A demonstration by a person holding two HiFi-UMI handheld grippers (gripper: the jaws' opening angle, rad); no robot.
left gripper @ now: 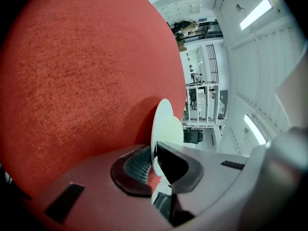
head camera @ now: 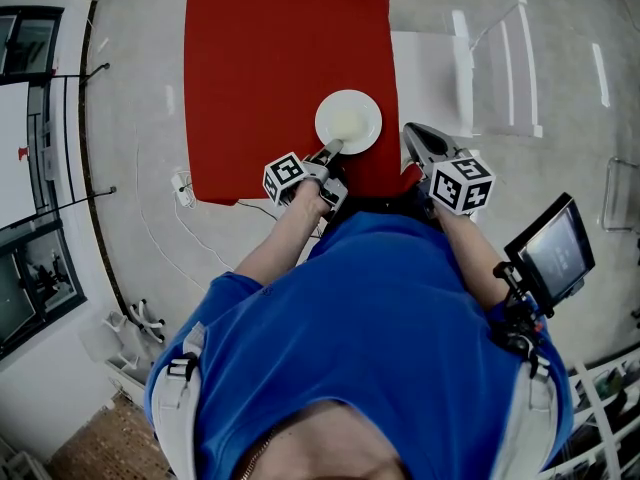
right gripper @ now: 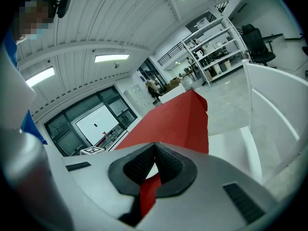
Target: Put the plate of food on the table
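The white plate (head camera: 348, 122) (left gripper: 166, 124) is at the near edge of the red table (head camera: 280, 48) (left gripper: 72, 81) (right gripper: 178, 119), and I cannot tell if it rests flat on it yet. The left claw (head camera: 330, 150) (left gripper: 154, 153) is clenched on the plate's rim, one pad on each side. The right claw (head camera: 410, 131) (right gripper: 155, 146) is squeezed shut with nothing in it, by the table's edge near the plate, not touching it.

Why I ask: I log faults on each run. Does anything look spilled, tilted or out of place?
Nothing stands out. The white plate looks level and whole at the near edge of the red table, with the left gripper shut on its rim. No spill shows on the table. What the plate holds is too pale to tell.
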